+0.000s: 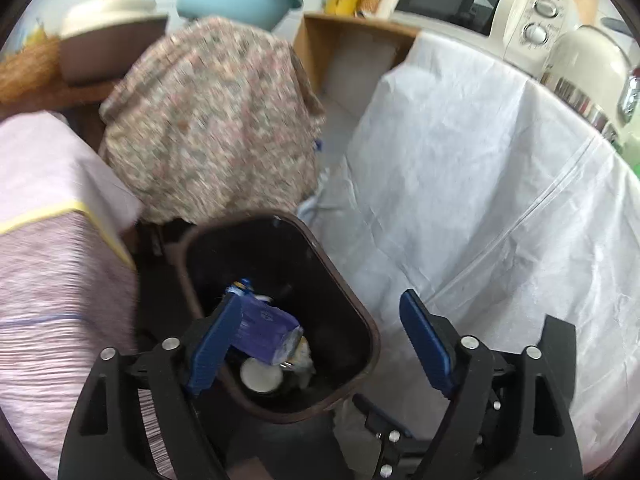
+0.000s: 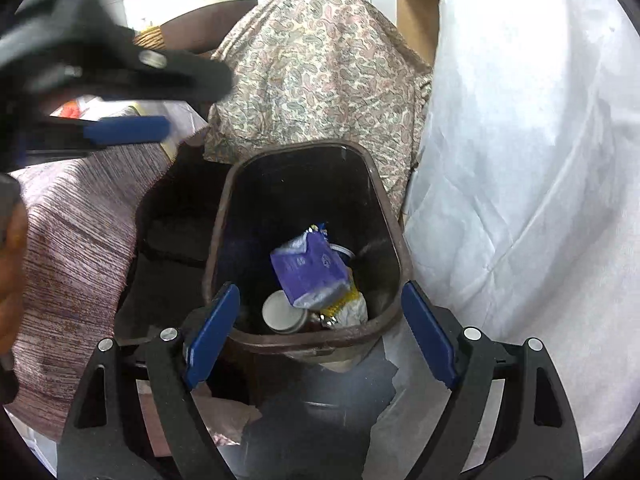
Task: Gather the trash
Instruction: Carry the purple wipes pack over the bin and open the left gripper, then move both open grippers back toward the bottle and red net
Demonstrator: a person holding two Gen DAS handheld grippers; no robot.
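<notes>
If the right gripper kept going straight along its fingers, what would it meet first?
Probably the near rim of the dark brown plastic trash bin; the open right gripper points at its mouth, so slightly higher it meets the purple foil packet.

The left tongs [image 2: 120,112] at ten o'clock in the right wrist view are smeared by motion blur and cut off by the frame's edge. In the bin [image 2: 392,280], the purple packet [image 2: 308,272] covers part of a round lid [image 2: 280,312] and a yellow-white wrapper [image 2: 348,308]; its print is too small to read. The left wrist view's patterned cloth [image 1: 208,120] at eleven o'clock is blurred.
</notes>
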